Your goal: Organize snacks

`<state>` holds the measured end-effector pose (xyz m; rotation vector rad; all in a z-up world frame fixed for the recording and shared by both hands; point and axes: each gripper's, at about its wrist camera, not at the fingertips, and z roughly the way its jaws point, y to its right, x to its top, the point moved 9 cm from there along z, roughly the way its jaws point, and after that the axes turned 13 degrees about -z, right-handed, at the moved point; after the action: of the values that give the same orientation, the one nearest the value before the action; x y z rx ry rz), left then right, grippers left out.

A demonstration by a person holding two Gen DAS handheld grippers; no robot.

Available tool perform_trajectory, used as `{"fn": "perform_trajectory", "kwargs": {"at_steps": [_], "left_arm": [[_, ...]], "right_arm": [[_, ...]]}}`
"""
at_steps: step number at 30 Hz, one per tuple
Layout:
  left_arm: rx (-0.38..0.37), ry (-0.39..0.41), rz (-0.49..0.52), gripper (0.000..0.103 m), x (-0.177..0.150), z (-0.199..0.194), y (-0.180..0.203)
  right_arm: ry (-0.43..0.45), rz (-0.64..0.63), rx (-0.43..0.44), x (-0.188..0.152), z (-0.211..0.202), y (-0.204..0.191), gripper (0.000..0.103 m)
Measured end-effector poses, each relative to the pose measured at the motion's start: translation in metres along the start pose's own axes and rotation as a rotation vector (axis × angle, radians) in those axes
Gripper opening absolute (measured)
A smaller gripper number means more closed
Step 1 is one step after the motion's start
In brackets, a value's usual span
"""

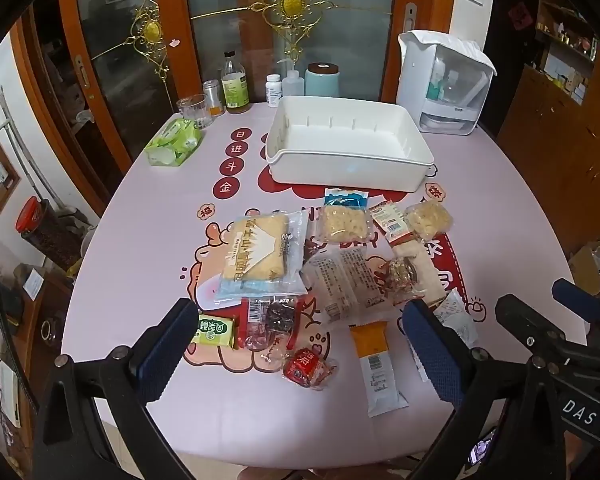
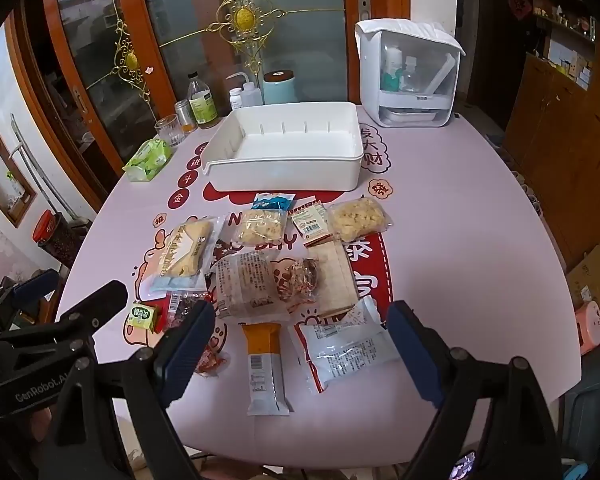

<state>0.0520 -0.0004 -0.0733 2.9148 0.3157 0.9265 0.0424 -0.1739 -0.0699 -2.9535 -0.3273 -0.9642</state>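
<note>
Several wrapped snacks lie spread on the pink table [image 1: 148, 240]: a big bread pack [image 1: 260, 252], a green packet [image 1: 214, 330], a red round snack [image 1: 306, 368], an orange-and-white bar [image 1: 374, 356] [image 2: 264, 360], and a white-and-red pouch [image 2: 344, 350]. An empty white bin [image 1: 348, 148] [image 2: 284, 152] stands behind them. My left gripper [image 1: 300, 344] is open above the near snacks, holding nothing. My right gripper [image 2: 300, 344] is open above the bar and pouch, holding nothing.
A green tissue pack [image 1: 174, 142], a glass [image 1: 194, 110], bottles and jars [image 1: 236, 84] and a white appliance [image 1: 444, 80] stand along the table's far edge before glass doors. A wooden cabinet [image 2: 560, 128] is at the right. The table's near edge is below the grippers.
</note>
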Motion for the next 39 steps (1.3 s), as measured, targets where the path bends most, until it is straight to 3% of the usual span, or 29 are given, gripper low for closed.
{"fn": "perform_trajectory", "kwargs": {"at_steps": [39], "left_arm": [[-0.013,0.01,0.003,0.1,-0.008,-0.014,0.003]], "right_arm": [[0.018,0.007,0.016,-0.006,-0.009,-0.002,0.089]]}}
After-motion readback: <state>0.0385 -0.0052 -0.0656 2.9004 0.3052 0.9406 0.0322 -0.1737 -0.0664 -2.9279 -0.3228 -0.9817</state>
